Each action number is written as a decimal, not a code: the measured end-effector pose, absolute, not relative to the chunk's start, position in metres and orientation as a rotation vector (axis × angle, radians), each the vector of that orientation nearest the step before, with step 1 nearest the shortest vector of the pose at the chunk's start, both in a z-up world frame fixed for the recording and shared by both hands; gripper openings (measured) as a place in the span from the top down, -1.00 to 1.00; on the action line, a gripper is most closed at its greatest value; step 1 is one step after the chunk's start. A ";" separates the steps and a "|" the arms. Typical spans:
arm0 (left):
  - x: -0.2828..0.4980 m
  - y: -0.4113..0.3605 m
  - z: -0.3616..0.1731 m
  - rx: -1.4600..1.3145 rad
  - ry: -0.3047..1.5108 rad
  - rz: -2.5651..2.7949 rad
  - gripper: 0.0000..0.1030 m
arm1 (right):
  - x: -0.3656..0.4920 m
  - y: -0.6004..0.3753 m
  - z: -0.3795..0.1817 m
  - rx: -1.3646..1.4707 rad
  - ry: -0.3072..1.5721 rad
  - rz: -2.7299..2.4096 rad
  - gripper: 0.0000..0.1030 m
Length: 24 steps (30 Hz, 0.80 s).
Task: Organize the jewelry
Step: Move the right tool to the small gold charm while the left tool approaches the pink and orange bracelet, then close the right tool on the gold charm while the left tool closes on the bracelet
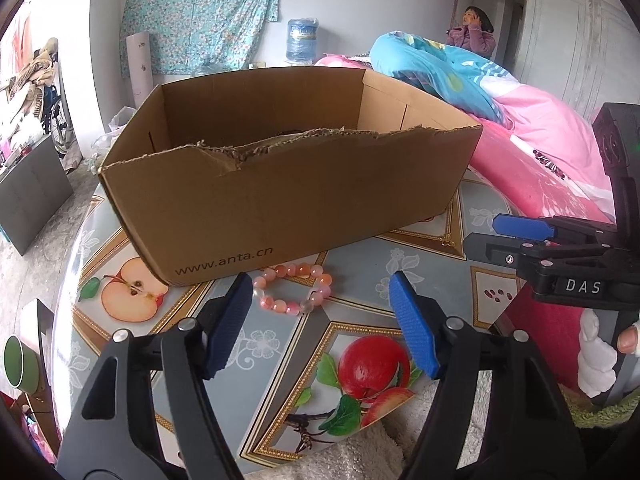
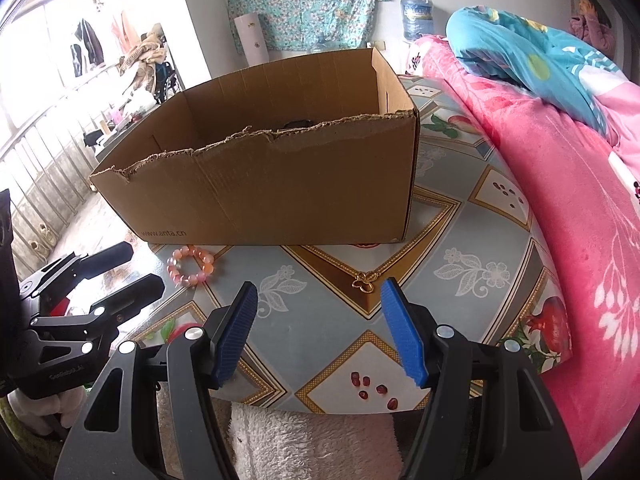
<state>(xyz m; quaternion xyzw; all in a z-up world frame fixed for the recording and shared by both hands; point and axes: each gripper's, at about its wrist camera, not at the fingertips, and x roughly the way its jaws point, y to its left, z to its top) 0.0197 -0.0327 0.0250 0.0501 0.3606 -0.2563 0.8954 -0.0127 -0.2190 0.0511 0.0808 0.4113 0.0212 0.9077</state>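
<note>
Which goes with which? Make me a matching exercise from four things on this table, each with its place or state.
1. bead bracelet
2. gold chain
3. cardboard box
4. left gripper

a. open, top edge torn
b. ahead of the right gripper, on the table
c. jaws apart, holding nothing
d. lying against the box's front

Pairs: 1-d, 2-b, 3-a, 4-c
</note>
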 end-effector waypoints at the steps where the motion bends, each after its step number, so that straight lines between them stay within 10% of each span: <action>1: 0.022 -0.036 0.024 0.110 0.749 -0.540 -0.20 | -0.013 -0.220 0.052 0.168 0.843 0.048 -0.22; 24: 0.064 -0.053 -0.015 0.197 0.905 -0.487 0.83 | 0.015 -0.226 0.029 0.068 0.894 0.060 0.08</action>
